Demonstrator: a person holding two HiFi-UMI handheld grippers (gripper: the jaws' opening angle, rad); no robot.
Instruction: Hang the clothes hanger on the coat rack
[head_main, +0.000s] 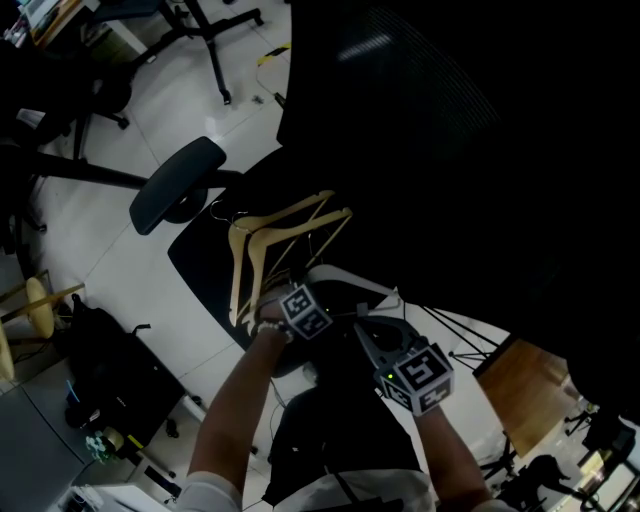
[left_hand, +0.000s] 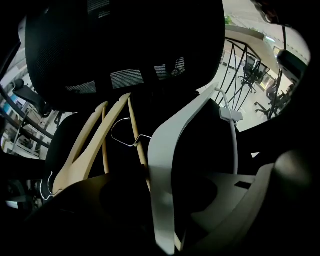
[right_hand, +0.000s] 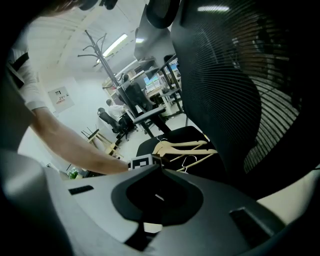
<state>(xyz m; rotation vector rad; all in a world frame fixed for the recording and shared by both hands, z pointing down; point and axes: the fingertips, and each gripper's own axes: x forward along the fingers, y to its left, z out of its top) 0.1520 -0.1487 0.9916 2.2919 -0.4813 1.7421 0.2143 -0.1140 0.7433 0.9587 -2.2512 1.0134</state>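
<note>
Two or three pale wooden hangers (head_main: 265, 235) with wire hooks lie on the seat of a black office chair (head_main: 205, 262). My left gripper (head_main: 278, 298) points steeply down at their near ends. In the left gripper view the hangers (left_hand: 92, 137) fan up to the left. A white curved strip (left_hand: 167, 150) and a wooden bar run down between the jaws of the left gripper (left_hand: 160, 210), which stand open around them with dark gaps on both sides. My right gripper (head_main: 372, 335) hovers just to the right, shut and empty (right_hand: 159, 170). A coat rack (right_hand: 106, 70) stands far off.
The chair's mesh backrest (right_hand: 225, 85) rises close behind the hangers, and its armrest (head_main: 178, 185) juts out at the left. A black bag (head_main: 110, 370) and a wooden stool (head_main: 40, 305) sit on the white floor at the left. A wooden board (head_main: 525, 390) lies at the right.
</note>
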